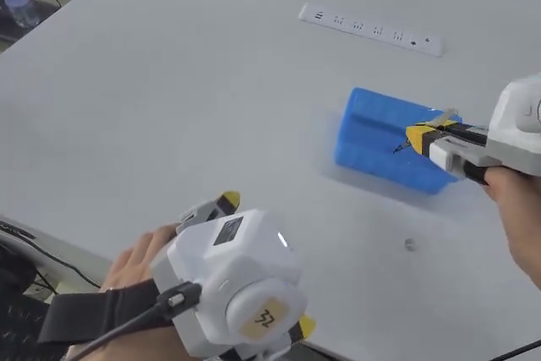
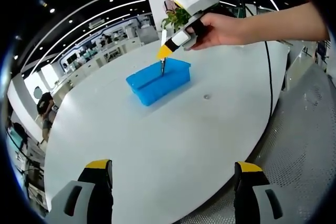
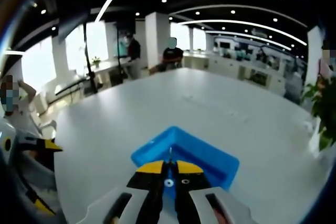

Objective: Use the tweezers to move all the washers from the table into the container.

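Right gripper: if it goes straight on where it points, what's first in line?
Probably the blue container: the right gripper, shut on the tweezers, aims their tip down into its open inside. Depth is unclear, so floor or far wall, I cannot tell.

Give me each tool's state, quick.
Left tool: open, empty.
Right tool: shut on tweezers, tips over the blue container.
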`<action>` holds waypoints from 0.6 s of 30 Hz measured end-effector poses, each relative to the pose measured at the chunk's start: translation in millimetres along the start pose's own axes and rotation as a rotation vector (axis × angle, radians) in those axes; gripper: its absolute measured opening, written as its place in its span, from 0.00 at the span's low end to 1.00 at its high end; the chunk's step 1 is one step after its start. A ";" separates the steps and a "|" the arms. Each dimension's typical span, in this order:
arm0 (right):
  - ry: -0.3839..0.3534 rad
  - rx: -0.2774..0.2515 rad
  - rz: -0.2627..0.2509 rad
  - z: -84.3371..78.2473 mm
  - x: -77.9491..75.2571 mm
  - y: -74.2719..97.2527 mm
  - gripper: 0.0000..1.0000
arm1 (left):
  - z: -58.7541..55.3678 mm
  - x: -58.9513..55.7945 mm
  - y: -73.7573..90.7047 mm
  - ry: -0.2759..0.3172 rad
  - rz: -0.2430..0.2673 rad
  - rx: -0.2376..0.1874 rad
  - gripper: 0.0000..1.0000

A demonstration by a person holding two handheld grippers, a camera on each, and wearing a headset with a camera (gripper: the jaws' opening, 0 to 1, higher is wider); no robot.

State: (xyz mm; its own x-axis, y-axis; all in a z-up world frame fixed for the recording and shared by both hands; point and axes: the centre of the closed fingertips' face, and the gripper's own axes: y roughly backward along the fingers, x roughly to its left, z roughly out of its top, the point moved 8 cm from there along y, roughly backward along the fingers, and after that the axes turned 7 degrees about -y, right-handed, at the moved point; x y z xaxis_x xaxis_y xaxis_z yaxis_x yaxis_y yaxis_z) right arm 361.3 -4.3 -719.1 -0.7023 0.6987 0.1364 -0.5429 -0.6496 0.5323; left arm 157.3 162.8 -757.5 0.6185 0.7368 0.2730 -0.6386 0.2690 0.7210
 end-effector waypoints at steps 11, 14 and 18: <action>-0.006 -0.003 -0.020 -4.6 2.1 26.4 0.03 | -0.2 1.0 0.0 0.003 0.008 0.003 0.99; -0.016 0.003 -0.026 -9.9 2.2 32.2 0.03 | -0.1 1.1 0.0 0.003 0.009 0.002 0.99; -0.028 0.013 -0.030 -15.7 7.1 38.4 0.03 | 0.2 2.3 0.4 -0.005 0.023 0.000 0.99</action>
State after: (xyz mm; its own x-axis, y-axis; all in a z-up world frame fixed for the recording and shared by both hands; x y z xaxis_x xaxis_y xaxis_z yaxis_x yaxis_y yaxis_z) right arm 328.2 -29.0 -710.8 -0.6723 0.7262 0.1436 -0.5575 -0.6243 0.5471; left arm 158.5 164.5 -756.4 0.6059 0.7399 0.2924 -0.6529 0.2524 0.7142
